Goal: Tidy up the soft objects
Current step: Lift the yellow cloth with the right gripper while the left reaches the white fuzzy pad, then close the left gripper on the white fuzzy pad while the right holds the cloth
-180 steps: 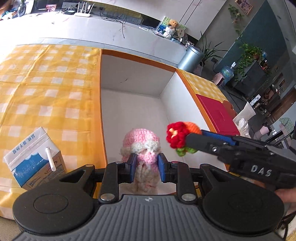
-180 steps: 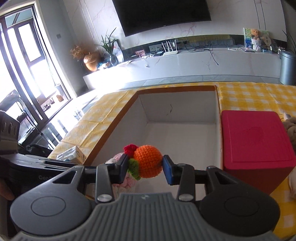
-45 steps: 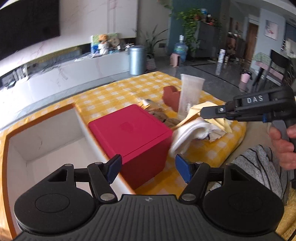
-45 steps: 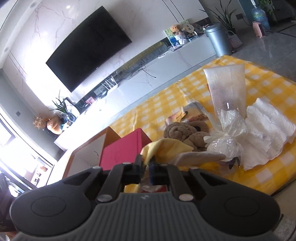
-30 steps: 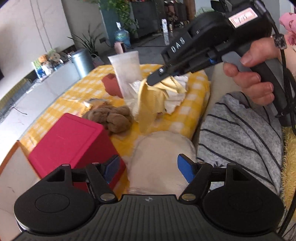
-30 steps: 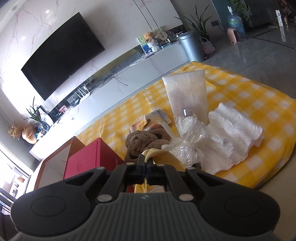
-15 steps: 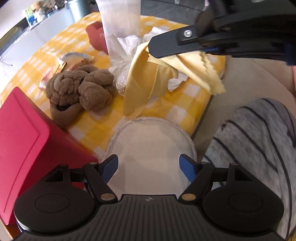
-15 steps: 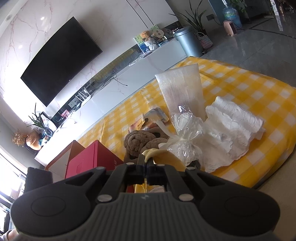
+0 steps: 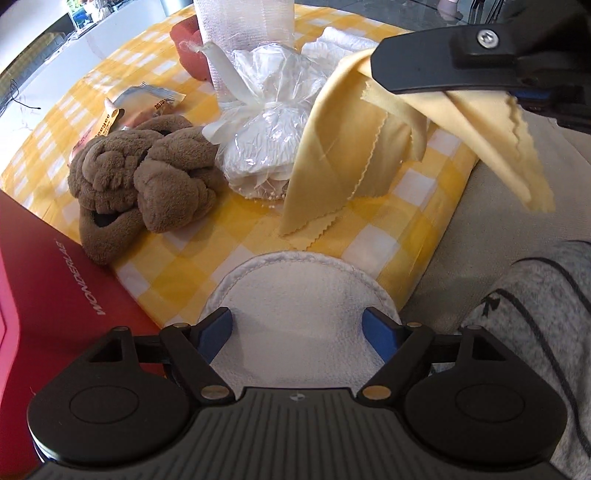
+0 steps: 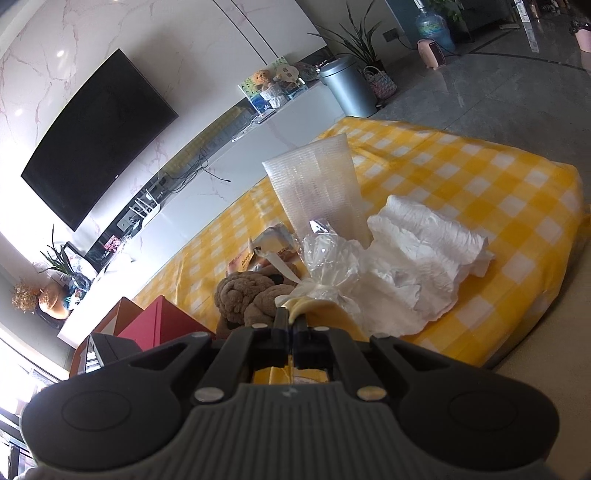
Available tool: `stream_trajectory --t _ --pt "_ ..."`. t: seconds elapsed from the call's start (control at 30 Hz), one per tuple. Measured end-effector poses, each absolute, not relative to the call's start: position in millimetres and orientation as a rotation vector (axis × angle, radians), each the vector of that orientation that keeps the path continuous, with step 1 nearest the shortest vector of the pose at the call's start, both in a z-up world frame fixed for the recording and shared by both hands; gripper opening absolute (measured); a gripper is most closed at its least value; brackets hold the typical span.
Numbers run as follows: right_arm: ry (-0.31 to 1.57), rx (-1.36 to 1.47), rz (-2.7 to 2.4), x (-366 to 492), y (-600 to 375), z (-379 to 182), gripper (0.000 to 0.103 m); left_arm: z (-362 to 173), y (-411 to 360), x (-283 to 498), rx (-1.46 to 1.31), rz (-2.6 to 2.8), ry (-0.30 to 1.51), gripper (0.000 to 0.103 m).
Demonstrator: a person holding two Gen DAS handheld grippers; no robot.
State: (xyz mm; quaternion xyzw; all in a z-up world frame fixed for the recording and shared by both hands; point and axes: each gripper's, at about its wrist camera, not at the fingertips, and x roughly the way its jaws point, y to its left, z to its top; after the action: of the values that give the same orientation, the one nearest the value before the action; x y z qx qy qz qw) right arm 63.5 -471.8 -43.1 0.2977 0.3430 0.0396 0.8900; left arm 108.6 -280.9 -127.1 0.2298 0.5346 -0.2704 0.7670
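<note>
My left gripper (image 9: 300, 329) points down over a round white pad (image 9: 295, 291) at the front edge of the yellow checked table; its jaws are opening wide, astride the pad, and the blue pads (image 9: 216, 326) do not press it. My right gripper (image 10: 290, 320) is shut on a yellow cloth (image 9: 351, 155), which hangs off the table at the upper right of the left wrist view; the same yellow cloth (image 10: 314, 306) bunches at the fingertips in the right wrist view. A brown plush toy (image 9: 144, 177) lies left of the cloth.
A red box (image 9: 48, 280) stands at the left, close to my left gripper. A knotted clear bag (image 9: 266, 136), a foam sleeve (image 9: 243, 22), white crumpled cloth (image 10: 417, 254) and snack packets (image 9: 144, 103) crowd the table behind. A person's grey striped sleeve (image 9: 535, 332) is at the right.
My left gripper swung down from the red box toward the round white pad and its jaws widened. The right gripper lifted the yellow cloth off the table and holds it hanging.
</note>
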Motion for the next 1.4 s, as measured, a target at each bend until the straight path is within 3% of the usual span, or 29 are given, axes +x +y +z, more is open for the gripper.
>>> stream_trajectory --t 0.23,0.37,0.43,0.5,0.63,1.4 --pt "0.71 0.627 0.093 63 -472 -42 0.0 -129 -289 117 0.506 -0.584 1.195 0.098" --pt "0.704 0.632 0.083 62 -474 -42 0.0 -131 -295 129 0.523 -0.592 1.253 0.09" --pt "0.7 0.633 0.068 61 -476 -41 0.0 -128 -299 133 0.527 -0.588 1.28 0.073" --pt "0.696 0.641 0.07 60 -478 -42 0.0 -120 -304 137 0.528 -0.64 1.313 0.009" --pt "0.695 0.644 0.064 59 -480 -42 0.0 -117 -303 152 0.524 -0.612 1.362 0.005" --pt "0.63 0.644 0.044 52 -480 -29 0.0 -3 -236 142 0.16 -0.66 1.127 0.003"
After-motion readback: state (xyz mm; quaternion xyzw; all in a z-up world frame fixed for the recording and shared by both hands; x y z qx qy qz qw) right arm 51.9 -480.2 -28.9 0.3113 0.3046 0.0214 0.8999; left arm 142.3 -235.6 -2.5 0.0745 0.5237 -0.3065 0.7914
